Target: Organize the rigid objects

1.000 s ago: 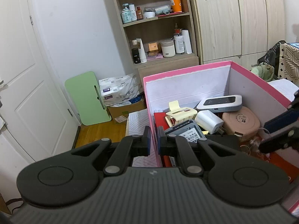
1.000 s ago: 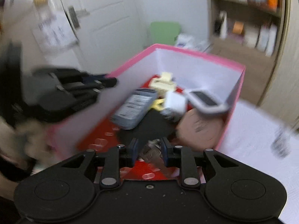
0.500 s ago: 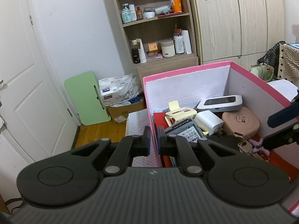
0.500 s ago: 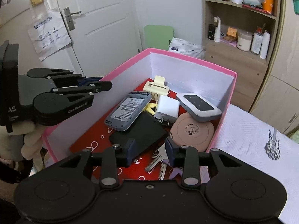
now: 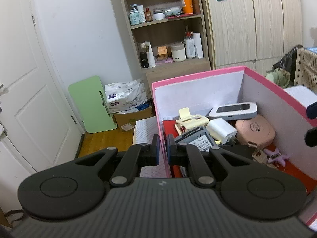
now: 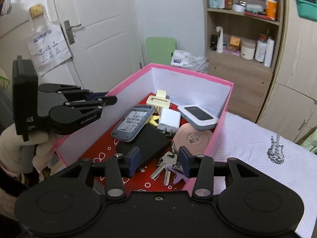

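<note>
A pink box [image 6: 221,119] with white inner walls and a red floor holds a grey device [image 6: 132,124], a black case [image 6: 144,141], a white charger [image 6: 169,120], a white router [image 6: 198,116], a pink round case [image 6: 191,136], a cream clip [image 6: 158,100] and a bunch of keys [image 6: 166,165]. My left gripper [image 5: 162,148] is shut on the box's left wall [image 5: 158,107]; it also shows in the right wrist view [image 6: 108,99]. My right gripper [image 6: 159,161] is open and empty above the keys [image 5: 267,156].
The box stands on a white patterned cloth [image 6: 257,142]. A shelf unit [image 5: 168,39] with bottles and jars and wardrobe doors [image 5: 257,23] stand behind. A white door [image 6: 93,29], a green board [image 5: 93,105] and a cardboard box [image 5: 132,117] are on the left.
My right gripper has opened wide, let go of the keys and drawn back and up from the box. The keys now lie on the box floor. The left gripper has not moved.
</note>
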`<action>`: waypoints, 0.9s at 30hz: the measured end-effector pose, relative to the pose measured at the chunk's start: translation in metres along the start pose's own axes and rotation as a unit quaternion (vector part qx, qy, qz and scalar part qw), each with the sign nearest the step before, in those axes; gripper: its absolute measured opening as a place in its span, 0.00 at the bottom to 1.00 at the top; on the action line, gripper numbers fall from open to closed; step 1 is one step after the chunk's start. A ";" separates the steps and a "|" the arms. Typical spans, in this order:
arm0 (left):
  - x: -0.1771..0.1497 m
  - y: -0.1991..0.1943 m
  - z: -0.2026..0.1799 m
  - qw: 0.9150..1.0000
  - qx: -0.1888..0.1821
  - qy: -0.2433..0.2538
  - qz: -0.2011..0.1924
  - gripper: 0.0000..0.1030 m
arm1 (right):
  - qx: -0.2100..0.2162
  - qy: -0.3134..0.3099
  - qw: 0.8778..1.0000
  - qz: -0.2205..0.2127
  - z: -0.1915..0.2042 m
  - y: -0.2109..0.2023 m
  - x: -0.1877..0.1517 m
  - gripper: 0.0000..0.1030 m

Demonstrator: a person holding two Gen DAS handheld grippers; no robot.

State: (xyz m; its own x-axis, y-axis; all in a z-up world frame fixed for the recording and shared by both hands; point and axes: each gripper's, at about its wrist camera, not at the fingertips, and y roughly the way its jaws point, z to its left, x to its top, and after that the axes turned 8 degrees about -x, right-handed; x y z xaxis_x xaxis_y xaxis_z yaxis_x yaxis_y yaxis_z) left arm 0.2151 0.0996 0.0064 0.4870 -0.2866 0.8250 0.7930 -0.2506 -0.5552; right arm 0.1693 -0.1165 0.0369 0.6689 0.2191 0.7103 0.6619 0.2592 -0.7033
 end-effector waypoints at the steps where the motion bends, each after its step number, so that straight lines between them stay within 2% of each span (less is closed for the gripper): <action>1: 0.000 0.000 0.001 1.000 -0.002 -0.004 -0.001 0.07 | -0.009 -0.001 1.000 -0.006 0.001 -0.003 -0.002 0.55; 4: 0.000 0.001 0.002 1.000 -0.002 -0.007 0.000 0.07 | -0.020 0.002 1.000 -0.018 0.003 -0.009 -0.006 0.55; 9: -0.001 0.000 -0.003 1.000 0.010 0.005 0.001 0.07 | -0.006 0.026 0.999 -0.029 0.002 -0.015 -0.011 0.56; 17: 0.000 0.000 0.000 1.000 0.001 -0.002 0.001 0.08 | -0.022 0.040 0.998 -0.036 0.006 -0.022 -0.023 0.58; 19: 0.000 0.000 0.005 1.000 -0.004 -0.018 0.003 0.08 | -0.025 0.041 0.998 -0.036 0.007 -0.026 -0.026 0.60; 22: 0.002 0.000 0.001 1.000 0.006 -0.009 0.011 0.09 | -0.041 0.038 0.998 -0.034 0.008 -0.029 -0.028 0.63; 25: 0.006 -0.010 -0.005 1.000 0.009 -0.006 0.020 0.12 | -0.047 0.039 0.997 -0.038 0.007 -0.038 -0.031 0.66; 27: 0.012 -0.027 -0.006 1.000 0.000 -0.018 0.009 0.21 | -0.050 0.040 0.997 -0.048 0.007 -0.046 -0.033 0.71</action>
State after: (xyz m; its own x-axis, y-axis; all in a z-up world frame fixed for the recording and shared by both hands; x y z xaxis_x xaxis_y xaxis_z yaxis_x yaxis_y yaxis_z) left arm 0.1971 0.0975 0.0304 0.5150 -0.2574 0.8176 0.7832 -0.2464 -0.5709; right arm 0.1141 -0.1289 0.0458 0.6233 0.1204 0.7727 0.7519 0.1792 -0.6345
